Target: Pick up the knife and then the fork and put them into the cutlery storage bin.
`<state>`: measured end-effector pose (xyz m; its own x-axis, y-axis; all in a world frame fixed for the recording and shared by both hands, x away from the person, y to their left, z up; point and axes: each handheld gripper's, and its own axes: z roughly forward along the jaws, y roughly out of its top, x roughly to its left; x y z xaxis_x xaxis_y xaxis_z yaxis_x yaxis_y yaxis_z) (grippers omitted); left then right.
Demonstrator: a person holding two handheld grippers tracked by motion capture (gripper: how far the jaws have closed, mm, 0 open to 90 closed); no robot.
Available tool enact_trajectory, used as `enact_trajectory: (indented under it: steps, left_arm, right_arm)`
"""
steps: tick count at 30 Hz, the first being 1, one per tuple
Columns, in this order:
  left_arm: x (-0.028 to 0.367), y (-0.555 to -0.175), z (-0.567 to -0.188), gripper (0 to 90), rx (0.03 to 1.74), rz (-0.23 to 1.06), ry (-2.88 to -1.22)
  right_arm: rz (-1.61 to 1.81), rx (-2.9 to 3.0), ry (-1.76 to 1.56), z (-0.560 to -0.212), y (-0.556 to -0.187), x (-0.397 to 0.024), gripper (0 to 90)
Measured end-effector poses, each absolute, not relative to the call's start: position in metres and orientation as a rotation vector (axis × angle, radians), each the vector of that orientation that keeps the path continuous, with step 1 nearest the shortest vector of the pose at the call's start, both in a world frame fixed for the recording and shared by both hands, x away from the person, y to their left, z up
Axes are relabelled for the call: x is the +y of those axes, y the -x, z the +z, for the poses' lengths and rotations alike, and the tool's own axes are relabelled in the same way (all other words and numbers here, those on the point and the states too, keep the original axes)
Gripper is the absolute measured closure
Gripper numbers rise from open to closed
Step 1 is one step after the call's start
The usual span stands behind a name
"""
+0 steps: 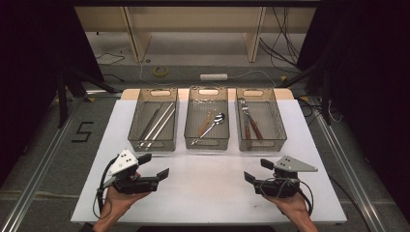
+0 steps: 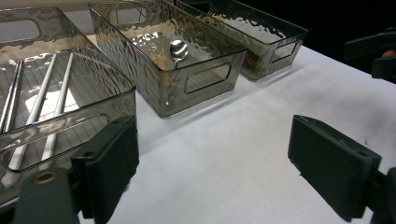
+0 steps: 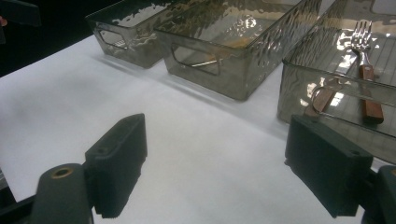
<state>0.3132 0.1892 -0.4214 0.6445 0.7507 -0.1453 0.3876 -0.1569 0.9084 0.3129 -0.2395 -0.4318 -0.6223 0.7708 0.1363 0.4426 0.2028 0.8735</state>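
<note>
Both grippers rest on the white table (image 1: 203,193), well short of three smoky bins. The left gripper (image 1: 155,166) and right gripper (image 1: 256,171) gape wide, empty. The middle bin (image 1: 207,143) holds a spoon (image 1: 212,124); its rippled walls blur a brownish piece beside it.

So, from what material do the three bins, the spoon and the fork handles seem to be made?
The bins look like smoky translucent plastic with a rippled, glossy wall: their contents show through. The spoon looks like polished metal, since its bowl mirrors the light. The fork handles look like reddish-brown wood, perhaps lacquered; coloured plastic cannot be excluded.
</note>
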Motion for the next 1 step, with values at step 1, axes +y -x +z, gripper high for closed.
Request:
enact_trajectory:
  steps: [1]
  left_arm:
    - [0.1891, -0.3132, -0.4214, 15.8, 0.920, 0.416, -1.773]
  right_arm:
    - [1.387, 2.153, -1.140, -0.4319, -0.3130, -0.2396, 21.8]
